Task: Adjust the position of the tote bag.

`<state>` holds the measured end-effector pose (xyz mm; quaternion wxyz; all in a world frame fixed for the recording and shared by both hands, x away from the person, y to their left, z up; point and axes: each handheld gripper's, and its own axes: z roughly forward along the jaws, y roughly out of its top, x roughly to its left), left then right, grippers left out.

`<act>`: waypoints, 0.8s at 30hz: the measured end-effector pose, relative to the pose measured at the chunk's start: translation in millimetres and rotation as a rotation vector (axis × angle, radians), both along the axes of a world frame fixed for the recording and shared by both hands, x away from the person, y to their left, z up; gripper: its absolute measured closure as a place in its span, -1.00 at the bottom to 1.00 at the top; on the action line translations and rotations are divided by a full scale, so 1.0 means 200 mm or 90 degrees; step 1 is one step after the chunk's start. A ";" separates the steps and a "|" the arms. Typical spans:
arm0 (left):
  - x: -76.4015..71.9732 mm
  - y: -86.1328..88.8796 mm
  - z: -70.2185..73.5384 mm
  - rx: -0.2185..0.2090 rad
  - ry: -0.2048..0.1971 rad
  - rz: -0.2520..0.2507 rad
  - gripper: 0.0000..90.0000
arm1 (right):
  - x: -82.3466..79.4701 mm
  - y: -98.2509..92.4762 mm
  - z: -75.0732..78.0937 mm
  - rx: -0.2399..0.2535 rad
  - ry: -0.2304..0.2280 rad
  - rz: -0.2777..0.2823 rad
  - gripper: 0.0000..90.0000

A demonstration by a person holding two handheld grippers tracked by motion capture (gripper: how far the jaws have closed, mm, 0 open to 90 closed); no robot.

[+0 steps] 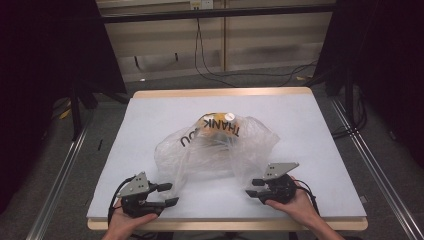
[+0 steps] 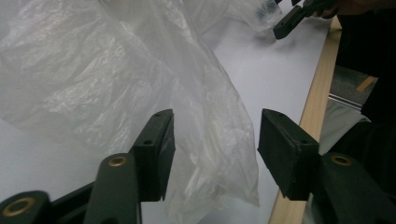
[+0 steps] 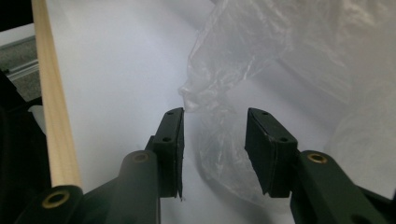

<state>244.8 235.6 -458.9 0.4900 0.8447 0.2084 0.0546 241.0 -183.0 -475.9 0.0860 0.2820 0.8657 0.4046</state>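
We see a clear crumpled plastic bag (image 1: 215, 147) lying mid-surface, printed "THANK YOU" in black. Something yellow-orange with a white round top (image 1: 216, 121) sits inside at its far end; we can't tell what it is. The bag's near edges spread toward both grippers.

Left gripper (image 1: 167, 194): fingers (image 2: 156, 149) wide apart, nothing clamped. In the left gripper view a fold of the bag (image 2: 140, 84) hangs in the gap; we can't tell whether it touches a finger.

Right gripper (image 1: 253, 187): fingers (image 3: 170, 149) also apart, gripping nothing. In the right gripper view a twisted tip of the bag (image 3: 219, 93) lies in the gap, its end just beside one finger.

Each gripper is held by a hand at the near edge; left hand (image 1: 127, 225), right hand (image 1: 297, 202).

The surface (image 1: 300, 130) is white with a light wood rim. Behind it: grey floor, dark curtains both sides, black cables (image 1: 210, 70) trailing by the back wall.
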 end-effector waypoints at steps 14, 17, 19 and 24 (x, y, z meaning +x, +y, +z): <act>0.01 0.02 0.01 0.001 0.016 -0.023 0.87 | 0.01 0.00 -0.03 -0.030 0.000 -0.014 0.72; 0.02 0.03 0.01 -0.003 0.020 -0.023 0.93 | 0.00 0.00 -0.03 -0.031 0.002 -0.007 0.92; 0.01 0.03 0.01 -0.006 0.023 -0.019 0.94 | 0.00 0.00 -0.02 -0.032 0.003 -0.005 0.96; 0.01 0.03 0.02 -0.019 0.020 -0.030 0.96 | 0.00 -0.01 -0.01 -0.022 -0.001 -0.004 0.98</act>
